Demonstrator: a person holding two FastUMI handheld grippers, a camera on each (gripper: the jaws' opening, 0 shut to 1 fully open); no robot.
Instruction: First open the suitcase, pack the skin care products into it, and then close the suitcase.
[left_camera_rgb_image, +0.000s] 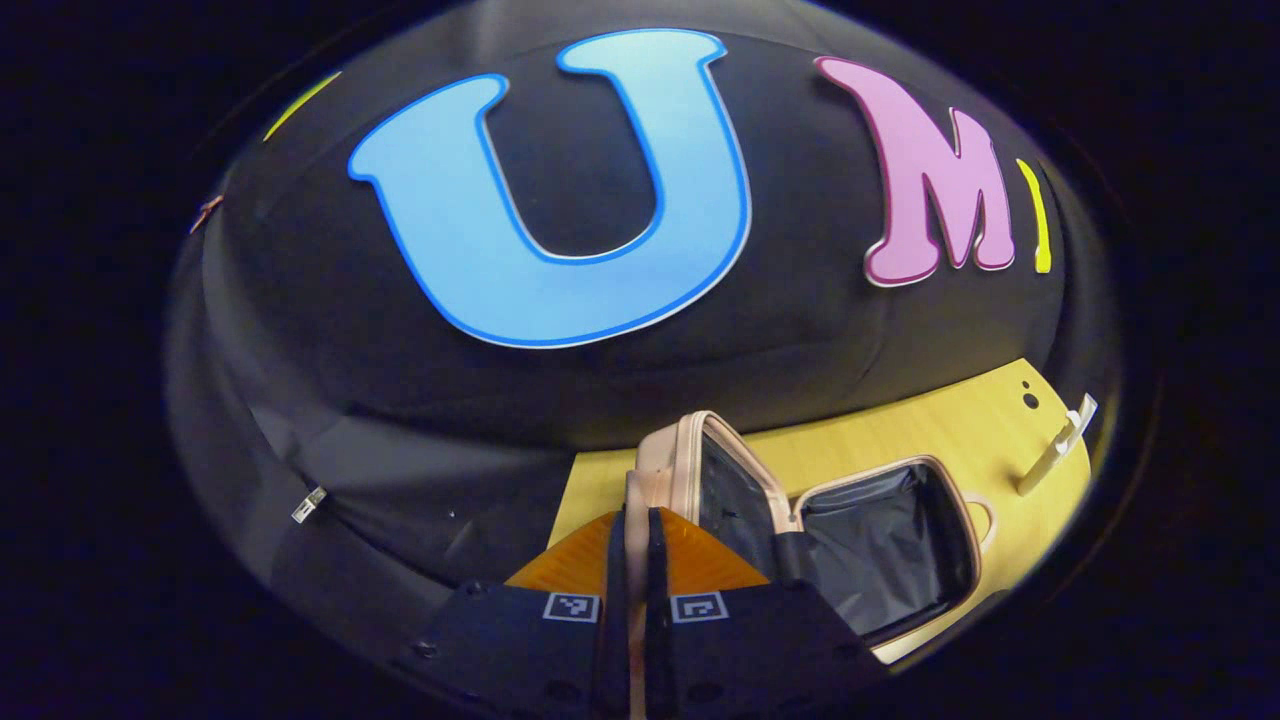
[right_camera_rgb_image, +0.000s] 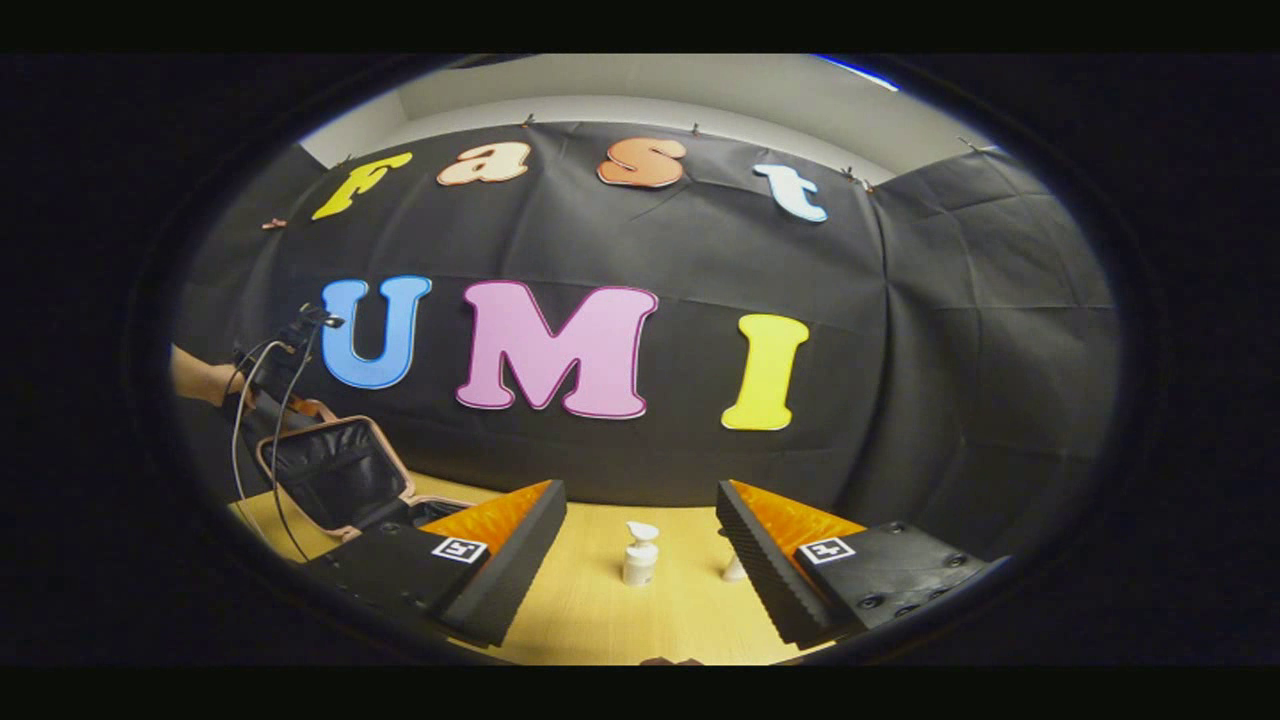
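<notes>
Suitcase (left_camera_rgb_image: 880, 540) open, lid (left_camera_rgb_image: 700, 470) clamped by left gripper (left_camera_rgb_image: 632, 560), right gripper (right_camera_rgb_image: 640, 545) released before pump bottle (right_camera_rgb_image: 640, 555)

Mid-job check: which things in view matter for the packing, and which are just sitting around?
Part of the job:
- suitcase, open, lid pinched by the left gripper
- pump bottle, upright on the table, ahead of the open right gripper
- second small bottle, partly hidden behind a right finger

Just lying about:
- wooden table
- cables on the left gripper
</notes>
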